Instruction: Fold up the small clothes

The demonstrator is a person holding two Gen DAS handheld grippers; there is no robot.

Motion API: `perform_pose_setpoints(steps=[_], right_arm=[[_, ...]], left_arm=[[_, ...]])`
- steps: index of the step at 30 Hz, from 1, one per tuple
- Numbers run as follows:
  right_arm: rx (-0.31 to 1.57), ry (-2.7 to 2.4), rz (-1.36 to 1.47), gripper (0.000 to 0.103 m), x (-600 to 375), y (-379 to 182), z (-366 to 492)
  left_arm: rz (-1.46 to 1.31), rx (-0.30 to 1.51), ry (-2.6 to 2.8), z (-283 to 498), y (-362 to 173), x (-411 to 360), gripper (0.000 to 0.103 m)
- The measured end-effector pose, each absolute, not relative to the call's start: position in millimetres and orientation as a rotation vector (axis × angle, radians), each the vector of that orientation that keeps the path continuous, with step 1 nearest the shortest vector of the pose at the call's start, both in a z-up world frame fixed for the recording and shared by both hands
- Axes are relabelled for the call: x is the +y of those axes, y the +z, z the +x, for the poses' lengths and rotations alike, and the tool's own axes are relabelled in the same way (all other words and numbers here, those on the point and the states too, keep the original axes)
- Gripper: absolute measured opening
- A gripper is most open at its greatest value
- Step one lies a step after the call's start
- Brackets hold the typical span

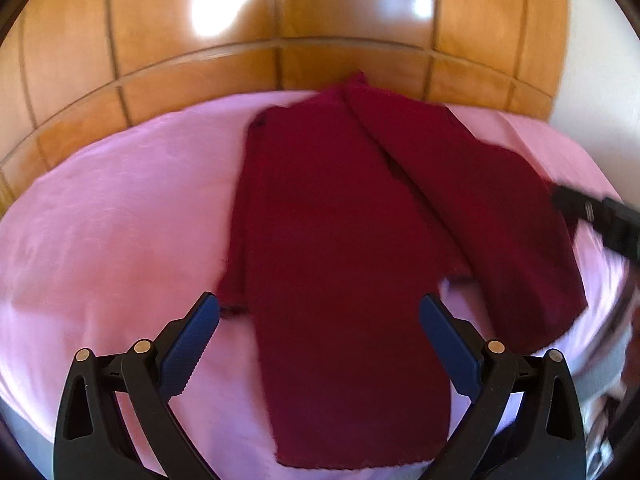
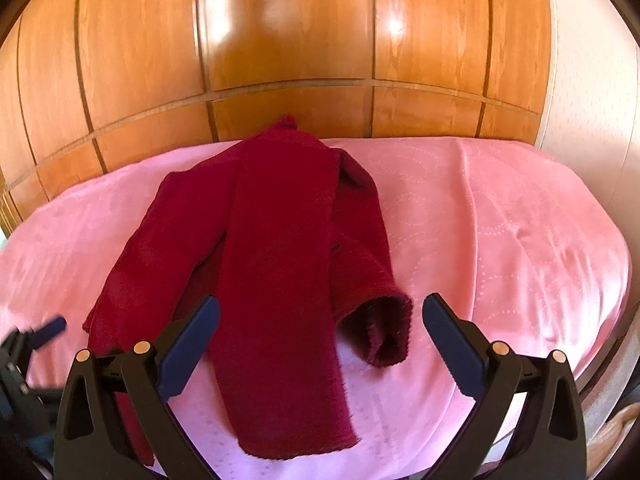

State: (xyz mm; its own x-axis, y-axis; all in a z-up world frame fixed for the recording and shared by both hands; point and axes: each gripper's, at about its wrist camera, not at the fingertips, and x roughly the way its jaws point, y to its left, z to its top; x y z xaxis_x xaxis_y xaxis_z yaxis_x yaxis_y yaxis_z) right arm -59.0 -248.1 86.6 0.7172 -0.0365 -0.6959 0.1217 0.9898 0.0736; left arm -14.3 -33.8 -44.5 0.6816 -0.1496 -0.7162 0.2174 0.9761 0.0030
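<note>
No legible text or labels

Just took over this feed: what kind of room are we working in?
Probably a bedroom: a dark red knitted garment lies on a pink quilted bedspread, with glossy wooden panelling, like a headboard or wardrobe, right behind it.

The dark red garment [image 2: 280, 264] is matt, fuzzy knit cloth with a rough, frayed hem. The pink bedspread [image 2: 500, 240] is soft cloth with a faint sheen and stitched dotted curves. Behind stands a glossy varnished wood wardrobe [image 2: 280, 40], reflecting light. The gripper frames look like matt black plastic with brass-coloured rivets [image 1: 142, 346].
</note>
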Motion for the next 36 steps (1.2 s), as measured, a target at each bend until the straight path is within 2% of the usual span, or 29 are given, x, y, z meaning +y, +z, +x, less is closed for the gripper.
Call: perform_pose_setpoints(steps=[2,4,6,8,9,10,11,12,13,14,15,16,18,19,20,22,23,26,28,31,33,36], right_arm=[[0.77,-0.079,0.13,0.101,-253,86,-53],[0.779,-0.052,0.141,0.101,-253,85,-44],[0.797,-0.033,0.13,0.101,-249,80,-32],[0.811,-0.035,0.11,0.101,-247,73,-20],[0.822,-0.042,0.098,0.1,-248,68,-11],[0.829,-0.041,0.094,0.098,-248,65,-5],[0.841,-0.035,0.086,0.092,-249,62,4],[0.853,-0.024,0.078,0.074,-248,59,10],[0.867,-0.005,0.067,0.063,-247,57,15],[0.884,0.027,0.048,0.041,-244,54,19],[0.892,0.052,0.031,0.031,-243,54,21],[0.88,0.06,0.01,0.031,-242,56,19],[0.853,0.074,-0.022,0.024,-244,63,14],[0.842,0.079,-0.028,0.02,-246,68,12],[0.828,0.079,-0.031,0.01,-249,74,11],[0.792,0.059,-0.036,0.006,-260,88,9],[0.777,0.042,-0.046,0.0,-266,94,9],[0.766,-0.018,-0.085,0.0,-287,105,19],[0.804,0.001,-0.01,0.001,-304,105,27],[0.847,0.045,0.036,0.02,-306,98,28],[0.88,0.099,0.065,0.046,-300,91,23],[0.923,0.164,0.087,0.046,-289,81,12]], left_arm=[[0.138,0.796,-0.237,-18,-50,-42,0.098],[0.191,0.809,-0.263,-19,-58,-50,0.082],[0.214,0.835,-0.278,-17,-68,-54,0.078],[0.215,0.835,-0.289,-18,-72,-54,0.068],[0.205,0.835,-0.306,-18,-72,-53,0.055],[0.19,0.832,-0.316,-19,-70,-51,0.034],[0.166,0.83,-0.33,-19,-66,-47,0.024],[0.131,0.834,-0.351,-17,-62,-42,0.01],[0.103,0.841,-0.371,-15,-58,-37,0.007],[0.066,0.845,-0.393,-14,-54,-30,0.006],[0.03,0.846,-0.411,-13,-48,-23,0.005],[-0.016,0.844,-0.431,-12,-42,-15,0.005],[-0.094,0.807,-0.456,-7,-22,6,0.004],[-0.105,0.788,-0.45,-6,-14,13,0.004],[-0.124,0.77,-0.444,-2,-6,22,0.004],[-0.189,0.732,-0.412,12,11,47,0.002],[-0.232,0.716,-0.39,23,18,62,0.002],[-0.289,0.665,-0.296,55,33,97,0.0],[-0.258,0.641,-0.219,79,37,111,0.0],[-0.206,0.652,-0.113,120,34,125,0.0],[-0.186,0.69,-0.031,154,24,142,0.0],[-0.171,0.735,0.102,195,12,169,0.0]])
